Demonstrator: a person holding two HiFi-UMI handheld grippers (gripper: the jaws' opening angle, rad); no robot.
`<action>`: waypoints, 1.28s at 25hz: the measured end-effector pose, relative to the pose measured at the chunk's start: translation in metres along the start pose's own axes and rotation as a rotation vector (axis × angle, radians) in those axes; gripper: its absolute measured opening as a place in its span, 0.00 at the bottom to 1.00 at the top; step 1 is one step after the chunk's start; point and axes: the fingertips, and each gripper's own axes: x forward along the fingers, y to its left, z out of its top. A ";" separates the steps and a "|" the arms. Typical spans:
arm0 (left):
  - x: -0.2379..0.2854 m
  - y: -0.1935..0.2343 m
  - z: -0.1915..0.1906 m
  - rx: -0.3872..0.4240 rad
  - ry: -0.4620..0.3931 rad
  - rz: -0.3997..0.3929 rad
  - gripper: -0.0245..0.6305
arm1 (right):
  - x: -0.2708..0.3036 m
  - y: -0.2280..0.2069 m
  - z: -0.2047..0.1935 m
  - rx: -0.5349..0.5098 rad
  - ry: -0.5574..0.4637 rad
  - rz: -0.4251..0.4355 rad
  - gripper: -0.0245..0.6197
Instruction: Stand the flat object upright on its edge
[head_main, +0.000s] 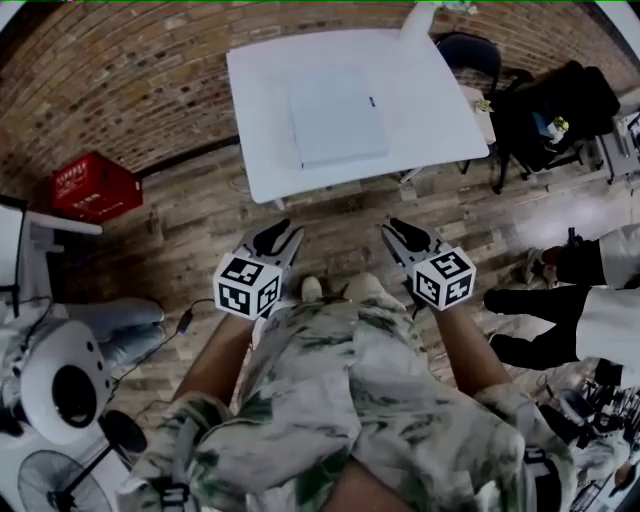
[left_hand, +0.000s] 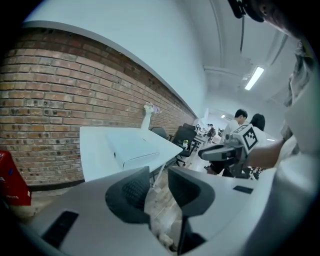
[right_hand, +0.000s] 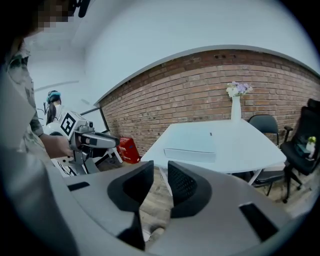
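left gripper (head_main: 284, 232), right gripper (head_main: 399, 230), fingers slightly apart, empty

Beyond the white table (head_main: 262, 120), the vase (head_main: 418, 24) is cropped at the head view's top. Left of that table, the red crate (left_hand: 12, 183) is clipped in the left gripper view.

Cool, bluish, rather dim light fills all three views. The white table (head_main: 255, 120) is the brightest surface, so washed out that the flat box (head_main: 338, 115) on it barely stands off from it. Right of the table a pale glare lies on the floor (head_main: 590, 212). Beyond and above the table a ceiling strip light (left_hand: 255, 77) glows. Wide-angle bending curves the brick wall (head_main: 130, 80) behind the table, and the corners fall black. The close foreground is soft.
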 end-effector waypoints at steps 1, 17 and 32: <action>0.006 0.005 0.004 -0.002 0.004 -0.002 0.20 | 0.004 -0.007 0.004 0.002 0.004 -0.002 0.20; 0.129 0.092 0.069 -0.136 0.045 0.055 0.25 | 0.129 -0.178 0.078 0.098 0.056 0.088 0.24; 0.231 0.172 0.099 -0.275 0.128 0.167 0.30 | 0.233 -0.283 0.088 0.177 0.213 0.211 0.31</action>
